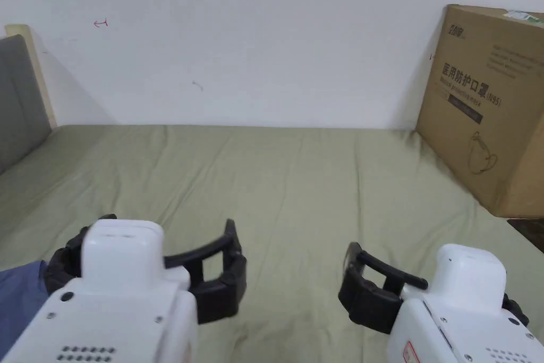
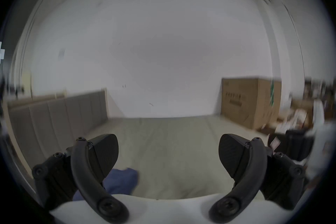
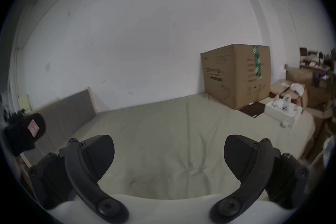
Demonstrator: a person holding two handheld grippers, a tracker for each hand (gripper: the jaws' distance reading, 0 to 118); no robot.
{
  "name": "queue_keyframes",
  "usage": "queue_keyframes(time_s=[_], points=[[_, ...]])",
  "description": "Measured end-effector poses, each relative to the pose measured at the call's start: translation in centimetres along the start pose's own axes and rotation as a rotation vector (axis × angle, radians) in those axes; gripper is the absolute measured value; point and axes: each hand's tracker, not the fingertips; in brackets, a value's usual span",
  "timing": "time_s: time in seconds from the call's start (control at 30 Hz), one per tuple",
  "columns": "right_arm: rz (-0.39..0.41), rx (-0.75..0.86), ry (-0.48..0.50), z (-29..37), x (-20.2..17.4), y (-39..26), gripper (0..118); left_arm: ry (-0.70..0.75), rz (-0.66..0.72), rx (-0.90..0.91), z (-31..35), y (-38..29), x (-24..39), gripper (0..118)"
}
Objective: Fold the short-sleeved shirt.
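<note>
A blue shirt [image 1: 18, 300] lies bunched at the near left of the bed, with just one edge of it visible in the head view. In the left gripper view the blue shirt [image 2: 121, 180] sits low, just right of the left jaw and below it. My left gripper [image 1: 159, 236] [image 2: 168, 151] hovers over the sheet beside the shirt, open, with nothing between its jaws. My right gripper [image 1: 433, 279] [image 3: 169, 151] is held to its right above bare sheet, also open and holding nothing.
The bed [image 1: 297, 183] has a wrinkled olive-green sheet and runs back to a white wall. A large cardboard box [image 1: 489, 109] [image 3: 236, 75] stands on its far right corner. A grey headboard [image 1: 18, 98] bounds the left side. A white tray [image 3: 281, 111] and clutter lie at the right.
</note>
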Motion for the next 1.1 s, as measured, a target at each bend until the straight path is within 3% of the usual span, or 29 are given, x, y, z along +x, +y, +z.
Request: queue_keyframes(time_s=[0.07, 0.17, 0.23, 0.37, 0.4, 0.43, 0.47, 0.5, 0.57, 0.6, 0.7, 0.93, 1.1], points=[[0.093, 0.012, -0.019, 0.6, -0.1, -0.6, 118, 0.030, -0.012, 0.016, 0.3, -0.6, 1.0, 112], [0.185, 0.065, -0.026, 1.3, -1.0, 0.0, 118, -0.043, 0.131, -0.017, 0.2, -0.6, -0.2, 112], [0.217, 0.105, -0.022, 1.7, -1.2, 0.4, 118, -0.038, 0.188, -0.024, -0.1, -0.4, -0.9, 112], [0.230, 0.117, -0.039, 2.3, -1.7, 1.0, 115, -0.017, 0.163, -0.048, -0.1, 0.1, -1.3, 108], [0.229, 0.125, -0.006, 2.5, -1.6, 1.0, 105, -0.022, 0.158, -0.047, 0.1, 0.0, -1.4, 94], [0.230, 0.138, 0.011, 2.6, -1.6, 0.9, 79, -0.025, 0.156, -0.041, 0.3, -0.2, -1.4, 71], [0.239, 0.137, -0.019, 2.6, -1.9, 0.7, 36, -0.014, 0.147, -0.036, 0.4, -0.3, -1.2, 40], [0.258, 0.140, -0.073, 2.4, -2.3, 0.5, 6, 0.017, 0.128, -0.042, 0.3, -0.5, -0.9, 9], [0.282, 0.168, -0.125, 2.2, -1.8, 0.2, 6, 0.026, 0.095, -0.034, 0.6, -1.0, -0.8, 6], [0.275, 0.139, -0.059, 2.2, -2.1, 0.2, 6, -0.001, 0.083, -0.034, 0.7, -1.0, -0.9, 1], [0.244, 0.121, 0.004, 2.1, -2.0, 0.0, 1, -0.018, 0.124, -0.044, 0.6, -1.0, -0.9, 0], [0.264, 0.100, 0.011, 1.9, -2.8, 0.0, 0, -0.032, 0.119, -0.057, 0.3, -0.9, -1.2, 0], [0.243, 0.086, 0.119, 0.9, -4.6, 0.6, 0, 0.021, 0.131, -0.053, 1.2, -0.4, -3.3, 0]])
